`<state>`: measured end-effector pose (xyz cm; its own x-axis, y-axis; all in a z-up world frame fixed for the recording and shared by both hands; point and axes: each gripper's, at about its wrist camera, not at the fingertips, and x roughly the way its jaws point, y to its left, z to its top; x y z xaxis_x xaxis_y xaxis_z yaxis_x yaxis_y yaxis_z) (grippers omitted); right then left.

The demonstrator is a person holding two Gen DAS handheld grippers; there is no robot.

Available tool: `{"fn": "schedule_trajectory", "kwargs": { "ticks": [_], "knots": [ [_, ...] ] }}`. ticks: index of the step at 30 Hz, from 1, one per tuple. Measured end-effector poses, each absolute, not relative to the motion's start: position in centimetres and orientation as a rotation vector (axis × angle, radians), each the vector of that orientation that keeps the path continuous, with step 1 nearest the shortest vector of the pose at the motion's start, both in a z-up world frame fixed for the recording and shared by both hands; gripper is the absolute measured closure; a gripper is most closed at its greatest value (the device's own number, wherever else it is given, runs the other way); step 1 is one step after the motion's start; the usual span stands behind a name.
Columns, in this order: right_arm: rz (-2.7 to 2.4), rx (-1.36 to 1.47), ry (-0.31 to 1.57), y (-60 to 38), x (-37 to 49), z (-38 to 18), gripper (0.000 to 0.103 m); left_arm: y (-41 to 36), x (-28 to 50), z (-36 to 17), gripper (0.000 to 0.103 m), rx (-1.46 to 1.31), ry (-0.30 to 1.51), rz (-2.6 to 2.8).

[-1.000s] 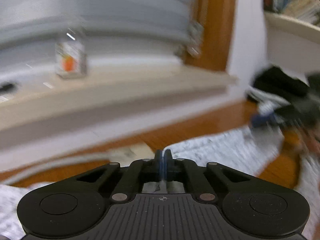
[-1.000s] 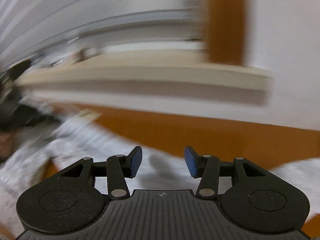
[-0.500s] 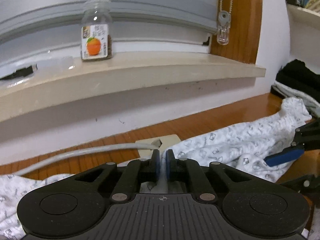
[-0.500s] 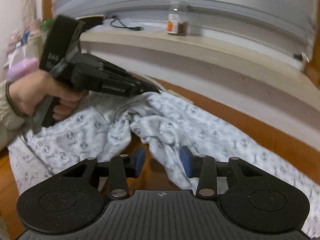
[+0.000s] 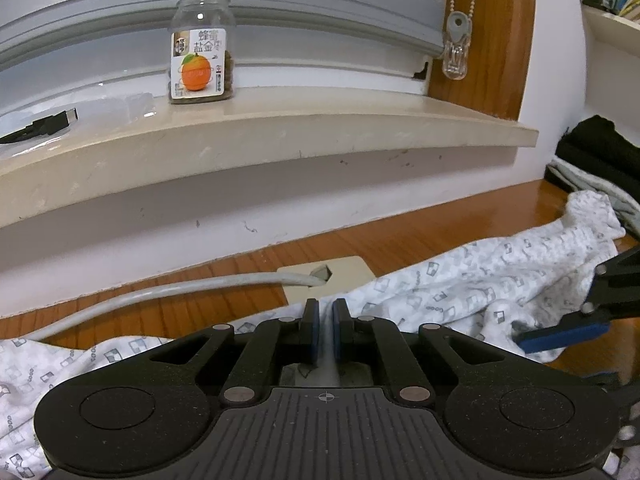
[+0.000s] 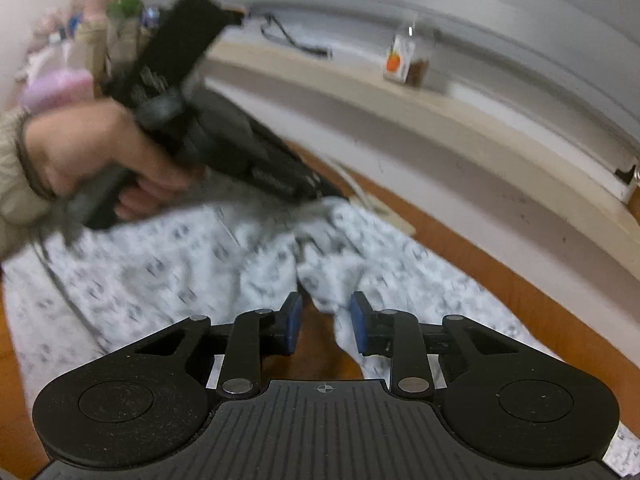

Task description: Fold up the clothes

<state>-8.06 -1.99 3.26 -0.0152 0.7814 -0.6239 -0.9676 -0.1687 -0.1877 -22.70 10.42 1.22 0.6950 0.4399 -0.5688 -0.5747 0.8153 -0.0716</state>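
A white garment with a small grey print (image 5: 480, 280) lies rumpled across the wooden table (image 5: 400, 244). My left gripper (image 5: 326, 308) is shut on a fold of it, and a strip of cloth shows between the pads. In the right wrist view a hand holds that left gripper (image 6: 316, 196), its tips pinching the garment (image 6: 160, 264) into a raised ridge. My right gripper (image 6: 325, 312) hangs low over a hanging edge of the same cloth. Its jaws are closing, with the cloth edge between the blue pads and a gap still beside it. One of its fingers (image 5: 560, 336) shows at the right of the left wrist view.
A beige window sill (image 5: 280, 140) runs along the back, with a jar bearing an orange label (image 5: 199, 66) and a black USB cable (image 5: 40, 126) on it. A white cable (image 5: 160, 292) enters a table outlet plate (image 5: 352, 272). Dark clothes (image 5: 596, 152) are piled at the right.
My right gripper has swung in toward the garment and its jaws have narrowed around a cloth edge. The left gripper has kept its pinch and barely moved.
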Motion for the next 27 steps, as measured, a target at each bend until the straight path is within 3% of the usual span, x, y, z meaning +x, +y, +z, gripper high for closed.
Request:
{"fn": "schedule_trajectory", "kwargs": {
  "ticks": [1,4,13,18,19,21,23,27],
  "knots": [
    [1.591,-0.715,0.349,-1.7,-7.8,3.1,0.076,10.4,-22.7,1.2,0.096,-0.252,0.565,0.573],
    [1.591,-0.678,0.401,-1.3,-6.8,3.1,0.098,10.2,-22.8,1.3,0.099,-0.242,0.556,0.577],
    [1.704,-0.56,0.467,-8.6,-7.4,6.3,0.099,10.3,-24.5,2.3,0.1,-0.243,0.475,0.632],
    [1.693,-0.612,0.488,-10.8,-7.6,5.5,0.097,10.4,-24.5,2.4,0.089,-0.245,0.495,0.639],
    [1.686,-0.596,0.485,-11.0,-7.1,5.7,0.092,10.3,-24.7,2.6,0.086,-0.245,0.491,0.641],
    [1.653,-0.552,0.467,-11.7,-5.8,6.4,0.084,9.6,-25.3,3.5,0.078,-0.249,0.474,0.632],
    [1.594,-0.518,0.461,-12.2,-3.9,6.4,0.08,8.4,-25.8,4.5,0.062,-0.229,0.465,0.604],
    [1.457,-0.467,0.459,-12.8,0.3,5.5,0.073,4.4,-26.5,5.5,0.059,-0.195,0.471,0.513]
  ]
}}
